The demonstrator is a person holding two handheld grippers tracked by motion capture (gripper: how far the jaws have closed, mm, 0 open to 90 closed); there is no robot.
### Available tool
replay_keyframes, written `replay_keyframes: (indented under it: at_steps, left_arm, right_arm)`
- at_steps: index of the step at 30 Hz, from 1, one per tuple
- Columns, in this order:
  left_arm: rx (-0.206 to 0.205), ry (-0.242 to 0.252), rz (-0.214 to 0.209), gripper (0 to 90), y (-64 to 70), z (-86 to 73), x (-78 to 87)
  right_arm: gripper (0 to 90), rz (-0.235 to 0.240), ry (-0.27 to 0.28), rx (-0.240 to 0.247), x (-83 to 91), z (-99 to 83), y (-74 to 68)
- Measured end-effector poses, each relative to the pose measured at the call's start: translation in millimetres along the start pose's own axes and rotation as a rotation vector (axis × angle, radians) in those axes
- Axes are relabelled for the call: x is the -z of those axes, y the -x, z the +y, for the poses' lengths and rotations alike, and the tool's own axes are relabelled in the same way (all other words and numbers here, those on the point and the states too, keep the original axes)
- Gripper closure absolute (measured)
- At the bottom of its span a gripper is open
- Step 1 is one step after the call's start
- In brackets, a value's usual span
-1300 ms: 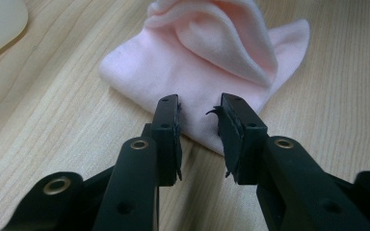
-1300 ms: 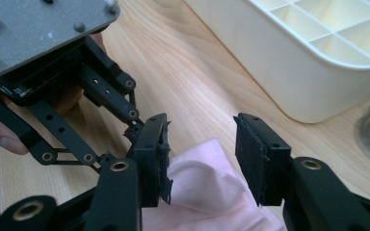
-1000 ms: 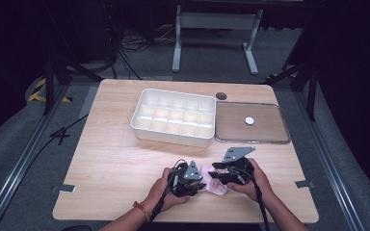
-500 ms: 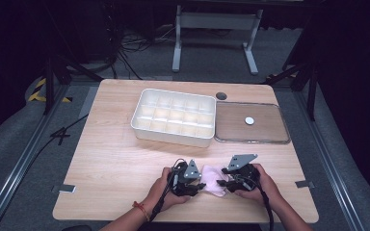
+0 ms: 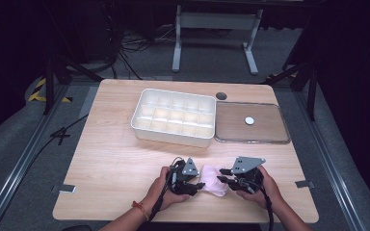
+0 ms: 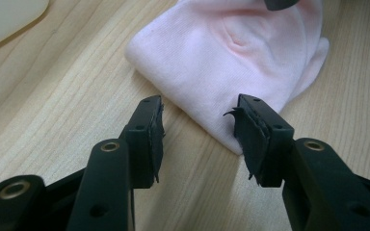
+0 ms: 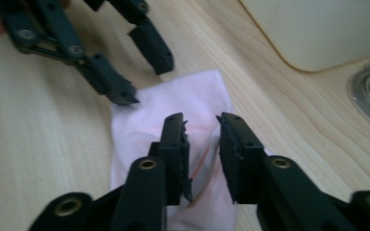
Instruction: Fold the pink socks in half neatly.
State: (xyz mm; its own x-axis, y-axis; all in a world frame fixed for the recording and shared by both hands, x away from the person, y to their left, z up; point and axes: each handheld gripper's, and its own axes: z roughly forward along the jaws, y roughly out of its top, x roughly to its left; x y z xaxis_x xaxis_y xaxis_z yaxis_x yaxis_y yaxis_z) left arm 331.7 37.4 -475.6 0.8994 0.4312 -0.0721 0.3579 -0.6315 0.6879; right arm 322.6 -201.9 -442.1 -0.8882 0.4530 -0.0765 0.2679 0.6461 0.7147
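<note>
The right gripper (image 5: pixel 227 179) had drawn back slightly, jaws narrowly parted over the pink cloth (image 5: pixel 214 179). The left gripper (image 5: pixel 196 182) stood wide, the cloth's edge between its jaws, unpinched. A fresh grasp seemed due.

Pink cloth (image 7: pixel 173 120) near end cut off by frame bottom, partly behind jaws

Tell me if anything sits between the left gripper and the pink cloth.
Nothing visible does. The left gripper is open right at the edge of the pink cloth, with bare table under its jaws.

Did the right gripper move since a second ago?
Yes. The right gripper slid rightward along the table's near edge, off the pink cloth.
</note>
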Motion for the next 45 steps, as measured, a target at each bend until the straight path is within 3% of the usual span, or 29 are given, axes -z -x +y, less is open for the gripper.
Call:
replay_keyframes:
  at_steps: [4, 7, 13, 17, 20, 27, 30, 31, 32, 35, 37, 39, 42, 45]
  left_arm:
    - [-0.002, -0.002, 0.002, 53.3, -0.5, 0.5, 0.1]
    - [0.029, -0.005, -0.005, 53.1, -4.5, 0.5, 0.5]
    - [0.079, 0.005, -0.024, 51.4, -9.3, 0.6, 2.1]
    - [0.118, 0.035, -0.028, 46.3, -7.6, 2.2, 6.1]
    - [0.129, 0.014, -0.035, 42.4, -5.0, 0.4, -0.3]
    - [0.106, 0.011, -0.001, 42.3, -3.7, 2.6, -3.2]
    - [0.084, 0.002, 0.021, 42.9, -1.2, 3.6, -4.4]
    - [0.084, 0.002, 0.021, 42.9, -1.2, 3.6, -4.4]
    - [0.084, 0.003, 0.024, 42.9, -0.9, 3.7, -4.4]
    - [0.080, 0.003, 0.025, 43.7, -1.3, 3.5, -4.3]
    - [0.084, 0.006, 0.026, 44.0, -1.2, 3.5, -4.4]
    - [0.079, 0.007, 0.032, 44.9, -1.8, 3.6, -4.1]
    - [0.078, -0.005, 0.029, 48.7, -3.5, 4.2, -3.0]
    - [0.099, -0.008, 0.027, 50.1, -5.0, 3.6, -2.0]
  right_arm:
    - [81.1, 0.041, -0.036, 0.023, -5.4, -0.5, -4.2]
    - [82.2, 0.057, -0.111, 0.052, -12.9, -2.8, -5.3]
    - [83.2, 0.070, -0.115, 0.034, -16.8, -5.2, -4.5]
    - [85.4, 0.048, -0.106, 0.036, -19.0, -6.0, -6.3]
    - [86.6, 0.032, -0.096, 0.042, -20.3, -6.3, -7.7]
    - [86.7, 0.014, -0.085, 0.041, -21.9, -6.0, -9.2]
    - [76.8, 0.012, -0.072, 0.035, -18.6, -3.0, -8.8]
    - [76.8, 0.012, -0.072, 0.035, -18.6, -3.0, -8.8]
    - [77.8, -0.028, -0.052, 0.051, -12.1, 0.8, -9.9]
    - [80.8, -0.034, -0.013, 0.044, -4.2, 4.5, -10.8]
    - [83.7, -0.012, 0.010, 0.045, 0.2, 7.6, -13.5]
    - [85.1, -0.008, 0.007, 0.064, -1.3, 8.6, -16.1]
    - [85.3, 0.000, -0.049, 0.091, -12.2, 7.4, -18.6]
    - [85.8, -0.002, -0.097, 0.087, -21.2, 2.9, -15.6]
